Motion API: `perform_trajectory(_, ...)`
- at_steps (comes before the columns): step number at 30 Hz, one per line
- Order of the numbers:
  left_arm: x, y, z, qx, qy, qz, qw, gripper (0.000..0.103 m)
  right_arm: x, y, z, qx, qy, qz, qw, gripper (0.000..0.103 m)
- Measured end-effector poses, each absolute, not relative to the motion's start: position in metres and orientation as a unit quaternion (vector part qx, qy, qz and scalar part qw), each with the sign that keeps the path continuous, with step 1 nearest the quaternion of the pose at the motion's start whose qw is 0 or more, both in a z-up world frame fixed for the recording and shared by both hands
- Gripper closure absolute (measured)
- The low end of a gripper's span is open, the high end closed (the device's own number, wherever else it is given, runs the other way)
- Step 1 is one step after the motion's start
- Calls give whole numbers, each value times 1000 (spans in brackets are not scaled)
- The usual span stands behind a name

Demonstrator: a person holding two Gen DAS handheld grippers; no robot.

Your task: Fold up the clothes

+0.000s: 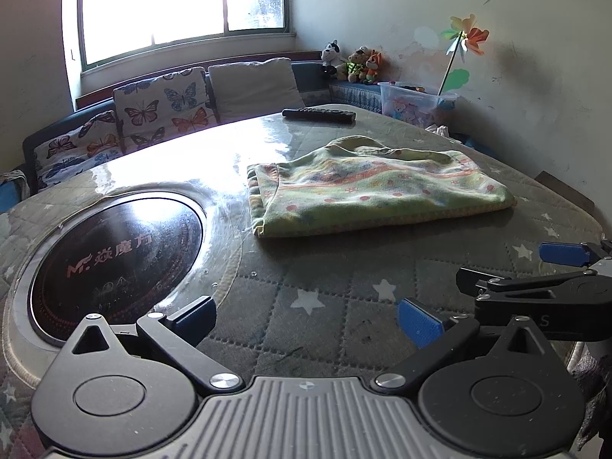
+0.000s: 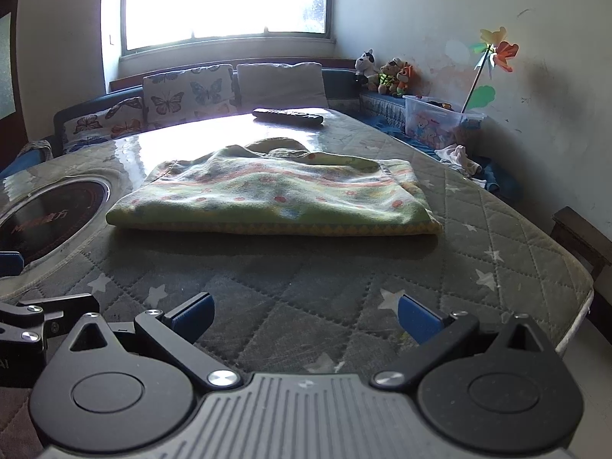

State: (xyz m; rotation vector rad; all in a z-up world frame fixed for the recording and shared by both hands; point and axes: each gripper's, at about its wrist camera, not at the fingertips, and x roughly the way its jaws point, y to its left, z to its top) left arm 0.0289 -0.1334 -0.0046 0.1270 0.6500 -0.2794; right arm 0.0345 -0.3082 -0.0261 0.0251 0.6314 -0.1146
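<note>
Garment [image 2: 275, 199]: I see it lying folded flat mid-tabletop [image 2: 497, 229]. Left tongs [image 1: 306, 319] and right tongs [image 2: 306, 315]: spread, empty, hanging near the front edge. Risk: any snag would undo its layers.

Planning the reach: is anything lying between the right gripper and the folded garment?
Nothing: the right wrist view shows only bare quilted table cover between the open right gripper and the folded garment.

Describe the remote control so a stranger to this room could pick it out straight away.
Start at the quilted star-patterned table in front of the bright window. Past the folded green garment, at the far edge near the sofa cushions, lies the remote control. It is the only slim, black, hard bar there.
</note>
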Motion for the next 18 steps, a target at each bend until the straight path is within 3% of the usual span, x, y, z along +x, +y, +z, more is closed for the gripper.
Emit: perform_trajectory(18, 10, -141, 4, 72, 306, -130, 941, 0, 20, -314, -22, 26, 295, -50, 954, 0)
